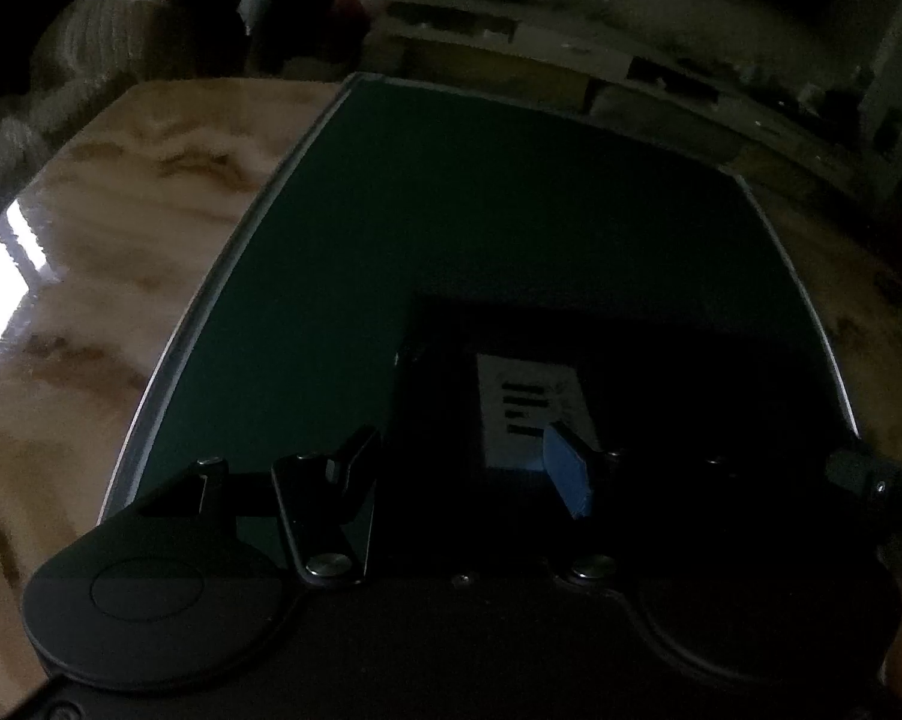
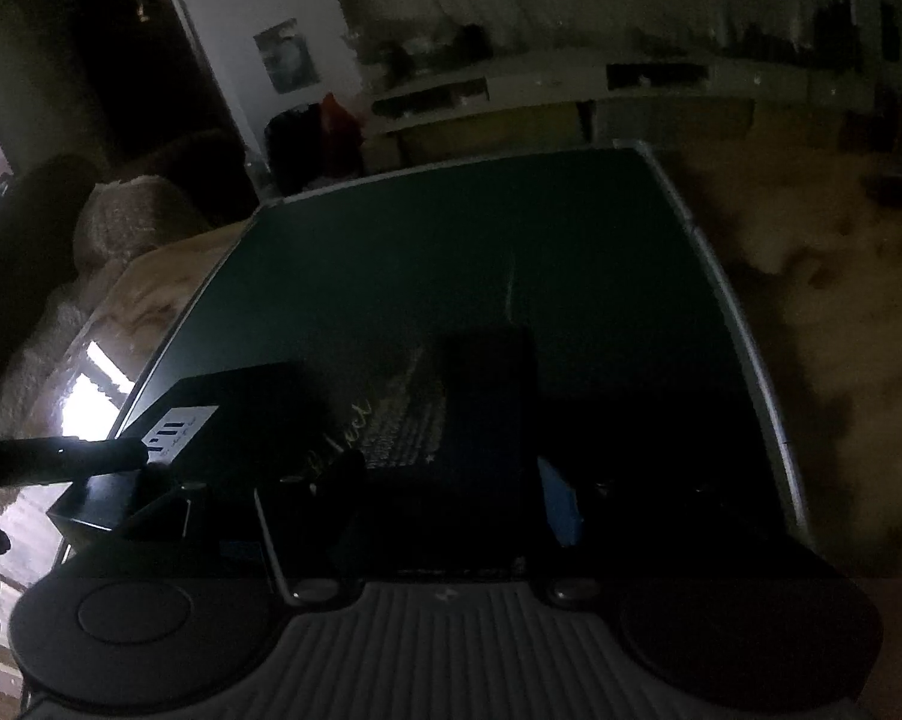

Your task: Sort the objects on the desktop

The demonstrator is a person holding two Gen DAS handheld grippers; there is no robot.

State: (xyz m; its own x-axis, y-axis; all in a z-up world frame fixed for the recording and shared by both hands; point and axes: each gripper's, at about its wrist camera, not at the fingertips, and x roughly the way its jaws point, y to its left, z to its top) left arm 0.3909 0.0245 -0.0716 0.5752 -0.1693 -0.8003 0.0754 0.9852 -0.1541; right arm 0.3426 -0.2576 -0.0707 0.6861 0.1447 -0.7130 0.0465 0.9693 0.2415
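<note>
Left wrist view: the left gripper [image 1: 469, 468] gapes wide around a black box [image 1: 511, 384] at 6 o'clock. It looks rigid and light; grip its side walls. The right gripper [image 2: 451, 498] is likewise wide.

black box [image 1: 511, 396] | white label [image 1: 532, 414] | dark bars only (print too blurred to read)

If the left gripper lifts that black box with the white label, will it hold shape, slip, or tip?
The black box looks stiff: straight edges, square corners, so it probably won't sag. Its faces look smooth, so it might slip between the left gripper fingers. It sits low and flat on the green mat, so tipping seems unlikely. Weight is unclear in this dim light.
</note>
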